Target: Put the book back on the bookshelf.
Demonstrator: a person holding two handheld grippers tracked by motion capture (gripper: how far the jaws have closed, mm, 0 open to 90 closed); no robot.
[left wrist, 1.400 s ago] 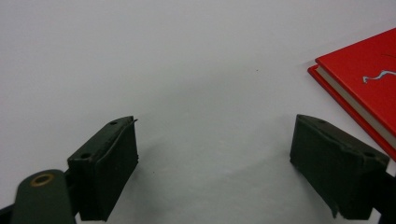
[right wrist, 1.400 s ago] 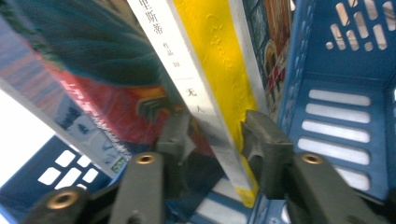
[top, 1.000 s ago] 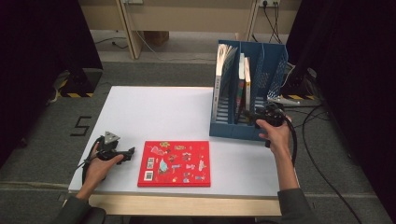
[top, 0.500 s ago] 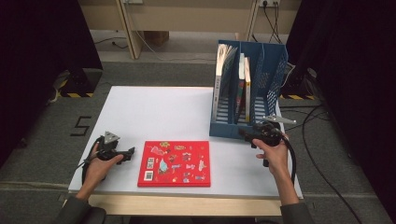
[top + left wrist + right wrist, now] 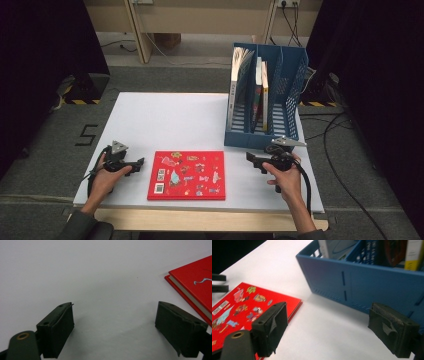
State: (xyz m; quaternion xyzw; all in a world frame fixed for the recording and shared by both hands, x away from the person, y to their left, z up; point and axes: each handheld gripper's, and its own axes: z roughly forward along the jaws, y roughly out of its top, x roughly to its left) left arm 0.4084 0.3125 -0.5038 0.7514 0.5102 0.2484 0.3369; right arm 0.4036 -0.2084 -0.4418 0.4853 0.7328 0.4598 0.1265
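Observation:
A red book [image 5: 187, 175] with colourful stickers lies flat near the front edge of the white table [image 5: 165, 120]. My left gripper [image 5: 139, 162] rests just left of it, open and empty, pointing at the book. In the left gripper view, the left gripper [image 5: 115, 332] frames bare table, with the red book's corner [image 5: 197, 287] at the right. My right gripper [image 5: 251, 159] hovers right of the book, open and empty, in front of the blue file rack [image 5: 260, 140]. The right gripper view has the right gripper [image 5: 334, 332] with the red book [image 5: 242, 307] at left and the rack [image 5: 372, 287] ahead.
The blue rack holds several upright books [image 5: 260, 95] in its left slots; its right slots look bare. The left gripper's jaws [image 5: 218, 282] peek in at the far left of the right gripper view. Cables lie on the floor [image 5: 350, 150] to the right of the table.
My right gripper has drawn back from the rack's front toward the table's near edge and slightly left. The left gripper and the red book have stayed put.

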